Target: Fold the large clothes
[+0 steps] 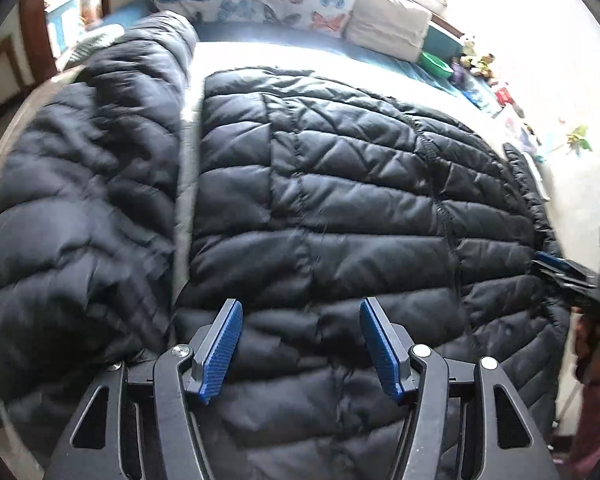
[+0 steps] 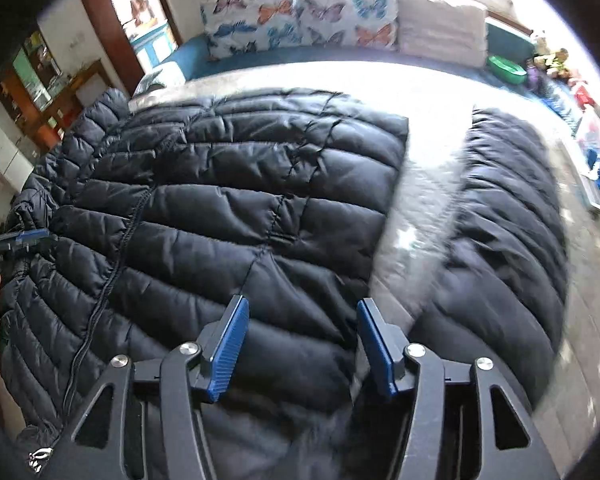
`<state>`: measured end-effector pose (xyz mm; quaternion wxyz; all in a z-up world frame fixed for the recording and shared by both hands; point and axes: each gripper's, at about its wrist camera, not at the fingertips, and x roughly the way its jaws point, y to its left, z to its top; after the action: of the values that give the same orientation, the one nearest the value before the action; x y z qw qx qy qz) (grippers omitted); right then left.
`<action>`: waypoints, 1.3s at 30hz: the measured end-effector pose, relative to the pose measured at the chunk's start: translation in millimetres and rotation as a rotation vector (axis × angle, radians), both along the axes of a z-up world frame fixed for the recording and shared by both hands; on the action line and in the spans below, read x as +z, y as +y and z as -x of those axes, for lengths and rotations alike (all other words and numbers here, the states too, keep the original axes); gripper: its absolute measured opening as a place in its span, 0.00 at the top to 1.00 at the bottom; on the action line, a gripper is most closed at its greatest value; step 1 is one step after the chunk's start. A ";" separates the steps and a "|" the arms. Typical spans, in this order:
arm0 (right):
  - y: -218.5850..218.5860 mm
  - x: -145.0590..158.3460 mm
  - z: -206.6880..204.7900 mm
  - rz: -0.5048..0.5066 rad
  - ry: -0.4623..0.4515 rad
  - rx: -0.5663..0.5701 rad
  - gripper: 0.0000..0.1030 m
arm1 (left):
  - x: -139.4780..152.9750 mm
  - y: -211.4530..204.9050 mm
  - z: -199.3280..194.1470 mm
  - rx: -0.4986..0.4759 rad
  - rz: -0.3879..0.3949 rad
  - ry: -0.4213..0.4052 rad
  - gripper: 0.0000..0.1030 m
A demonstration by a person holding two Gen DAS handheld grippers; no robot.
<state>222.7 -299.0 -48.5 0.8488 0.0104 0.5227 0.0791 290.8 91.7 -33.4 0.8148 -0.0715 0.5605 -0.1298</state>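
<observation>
A black quilted jacket (image 1: 340, 208) lies spread flat on the bed (image 2: 428, 80), sleeves out to either side. Both the left hand-held gripper (image 1: 300, 344) and the right hand-held gripper (image 2: 300, 344) hover above it, jaws apart, holding nothing. The slippery, puffy shell may slide from a shallow pinch, and the thick padding will likely spring a fold back open.

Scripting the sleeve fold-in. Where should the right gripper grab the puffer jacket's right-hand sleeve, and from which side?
Probably the sleeve at its inner long edge, about midway, coming in from the bedspread strip between it and the jacket body. The sleeve lies flat, apart from the body, so that edge is exposed and a finger can slide under. The right gripper is open.
</observation>
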 end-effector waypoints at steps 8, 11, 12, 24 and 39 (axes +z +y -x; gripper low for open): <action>-25.2 -24.9 1.7 0.017 0.000 -0.065 0.39 | -3.3 4.9 -32.9 0.025 -0.071 -0.014 0.36; -37.1 -22.9 8.2 0.001 -0.005 -0.090 0.39 | -5.5 30.6 -30.9 0.122 -0.002 -0.023 0.36; -39.9 -22.4 10.8 -0.001 -0.010 -0.100 0.39 | -9.6 41.0 -29.2 0.158 0.000 -0.012 0.36; -41.1 -10.8 6.7 -0.063 -0.012 -0.095 0.36 | -10.5 69.3 -12.4 0.274 0.051 0.011 0.30; 1.7 -17.8 -40.4 0.081 -0.037 0.032 0.74 | -13.7 -1.3 -29.4 0.130 -0.093 -0.066 0.76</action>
<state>263.1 -297.3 -66.3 0.8567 -0.0335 0.5098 0.0714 320.2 90.5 -47.1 0.8419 -0.0653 0.5330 -0.0527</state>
